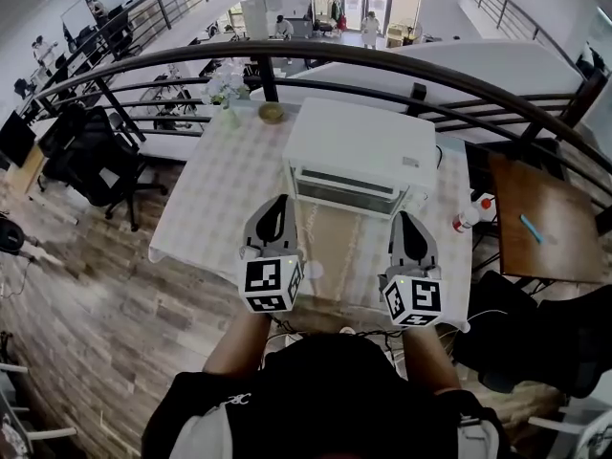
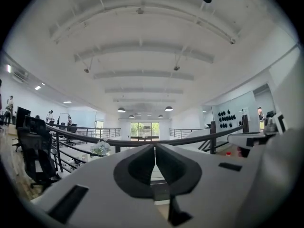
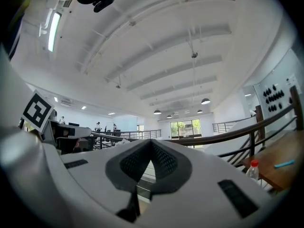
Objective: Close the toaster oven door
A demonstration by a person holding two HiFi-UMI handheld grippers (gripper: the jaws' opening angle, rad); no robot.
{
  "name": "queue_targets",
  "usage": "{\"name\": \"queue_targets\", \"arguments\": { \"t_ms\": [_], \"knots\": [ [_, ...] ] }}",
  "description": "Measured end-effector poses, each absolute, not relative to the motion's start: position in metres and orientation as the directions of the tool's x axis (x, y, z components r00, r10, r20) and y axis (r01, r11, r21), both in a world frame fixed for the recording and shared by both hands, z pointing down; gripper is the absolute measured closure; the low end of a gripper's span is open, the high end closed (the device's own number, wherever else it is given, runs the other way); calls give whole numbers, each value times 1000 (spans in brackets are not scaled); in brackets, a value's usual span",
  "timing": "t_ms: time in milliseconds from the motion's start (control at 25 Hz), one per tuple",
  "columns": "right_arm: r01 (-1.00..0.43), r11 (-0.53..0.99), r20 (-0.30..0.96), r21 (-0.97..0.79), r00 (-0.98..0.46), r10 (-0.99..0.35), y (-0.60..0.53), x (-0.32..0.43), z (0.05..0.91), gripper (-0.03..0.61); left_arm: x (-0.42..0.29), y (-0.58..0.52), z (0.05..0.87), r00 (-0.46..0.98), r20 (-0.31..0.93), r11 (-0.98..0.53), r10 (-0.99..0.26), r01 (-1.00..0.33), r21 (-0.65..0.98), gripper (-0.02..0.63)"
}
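The white toaster oven [image 1: 359, 151] stands at the back of the checked table [image 1: 215, 194], and its glass door [image 1: 344, 191] looks upright against the front. Both grippers hover over the table's near half, short of the oven and touching nothing. My left gripper [image 1: 278, 205] is to the left of the door, its jaws shut with the tips together and nothing between them [image 2: 155, 147]. In front of the oven's right end my right gripper [image 1: 406, 220] is also shut and holds nothing [image 3: 151, 141]. Both gripper views look over the railing into the hall, so they hardly show the oven.
A small vase of flowers [image 1: 227, 89] and a bowl [image 1: 272, 113] sit at the table's back left. A red-capped bottle [image 1: 466, 219] stands right of the oven. A brown side table [image 1: 540, 223] holds a blue pen [image 1: 531, 228]. A dark railing [image 1: 382, 60] runs behind; an office chair [image 1: 91, 156] stands left.
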State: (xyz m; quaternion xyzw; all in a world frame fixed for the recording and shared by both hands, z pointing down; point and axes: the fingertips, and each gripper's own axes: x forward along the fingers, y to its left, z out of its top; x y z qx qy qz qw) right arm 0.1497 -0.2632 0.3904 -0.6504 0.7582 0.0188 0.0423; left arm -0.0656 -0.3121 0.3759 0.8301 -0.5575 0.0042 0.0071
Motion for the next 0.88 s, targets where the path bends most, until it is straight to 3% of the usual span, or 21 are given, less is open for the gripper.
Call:
{"name": "queue_targets", "arguments": {
  "t_ms": [880],
  "knots": [
    [-976,217,-69,-12,-215,-974,-257,137,393,586,-42,-294,387,450,70,-451,-890,-892,-9,597]
  ]
}}
